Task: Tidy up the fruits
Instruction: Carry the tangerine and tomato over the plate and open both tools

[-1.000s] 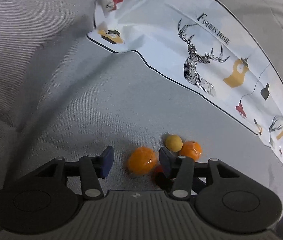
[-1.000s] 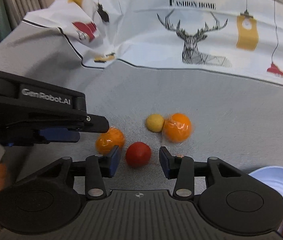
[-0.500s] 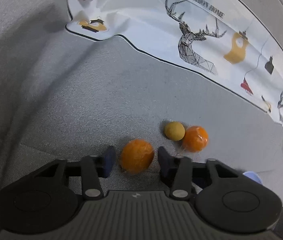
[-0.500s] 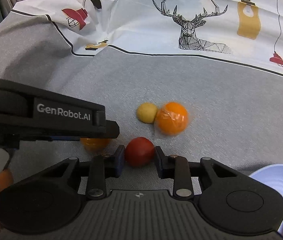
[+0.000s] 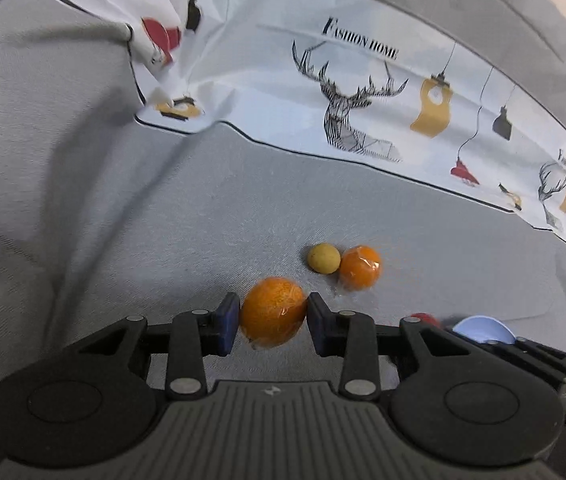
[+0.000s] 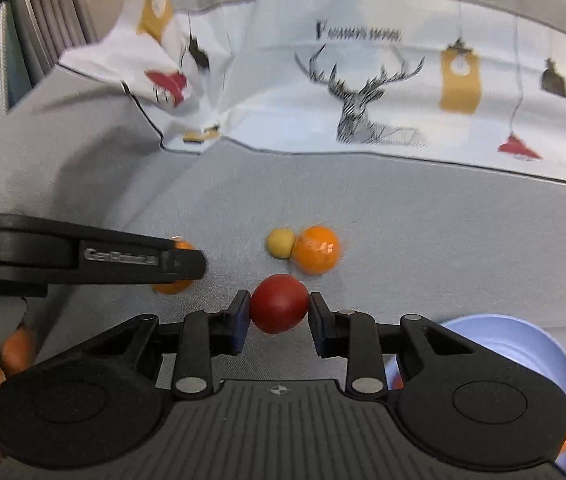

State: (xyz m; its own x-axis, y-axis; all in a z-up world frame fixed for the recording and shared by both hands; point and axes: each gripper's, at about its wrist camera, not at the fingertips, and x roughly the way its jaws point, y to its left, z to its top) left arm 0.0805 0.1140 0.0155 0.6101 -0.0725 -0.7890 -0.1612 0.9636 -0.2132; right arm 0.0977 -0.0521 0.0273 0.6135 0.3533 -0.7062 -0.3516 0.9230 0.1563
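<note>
From the left wrist camera, the left gripper (image 5: 273,322) has its two fingers squeezed onto a big orange (image 5: 273,311), one on each side. At about 1 o'clock from it, a small yellow fruit (image 5: 323,258) touches a wrapped orange (image 5: 360,267) on the grey cloth (image 5: 163,232). Down at 3 o'clock only a sliver of a red fruit (image 5: 425,317) and the top of a pale blue bowl (image 5: 482,330) peek over the black tool.

From the right wrist camera, the red fruit (image 6: 279,303) shows whole, pinched between the fingers of the right gripper (image 6: 279,316). The blue bowl (image 6: 523,344) is big here at 4 o'clock, with a bit of orange fruit inside, mostly hidden. The left gripper (image 6: 181,264) pokes in from 9 o'clock and covers most of the big orange (image 6: 171,286). The yellow fruit (image 6: 280,243) and wrapped orange (image 6: 315,249) sit at 12 o'clock.

A white sheet (image 6: 363,80) printed with deer and lamps lies across the far side. Grey slats (image 6: 43,12) stand at 11 o'clock.
</note>
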